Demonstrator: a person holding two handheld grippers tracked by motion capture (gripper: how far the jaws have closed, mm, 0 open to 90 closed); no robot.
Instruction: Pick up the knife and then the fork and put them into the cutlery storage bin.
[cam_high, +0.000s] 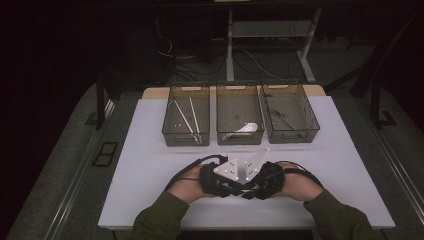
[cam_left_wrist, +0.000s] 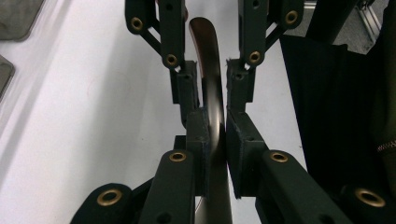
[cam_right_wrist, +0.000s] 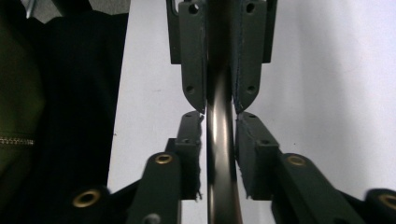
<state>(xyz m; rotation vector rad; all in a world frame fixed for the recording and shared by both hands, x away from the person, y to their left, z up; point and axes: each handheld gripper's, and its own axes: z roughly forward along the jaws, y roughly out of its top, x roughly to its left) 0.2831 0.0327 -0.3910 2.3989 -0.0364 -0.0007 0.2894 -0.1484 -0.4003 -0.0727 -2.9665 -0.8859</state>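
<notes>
Between your hands over the counter (cam_high: 150, 150), both sets of jaws clamp one dark spoon handle (cam_left_wrist: 212, 93): a handover; next, release the left gripper (cam_left_wrist: 215, 123) while the right gripper (cam_right_wrist: 219, 140) holds.

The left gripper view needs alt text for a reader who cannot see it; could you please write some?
A dark, glossy curved utensil handle is clamped between the left gripper's two black jaws, which rise from the bottom of the frame. Beyond them, the right gripper's jaws flank the same handle from the top, above a white table.

three bins (cam_high: 240, 112), two grippers (cam_high: 240, 185), perhaps two chopsticks (cam_high: 192, 117).
</notes>
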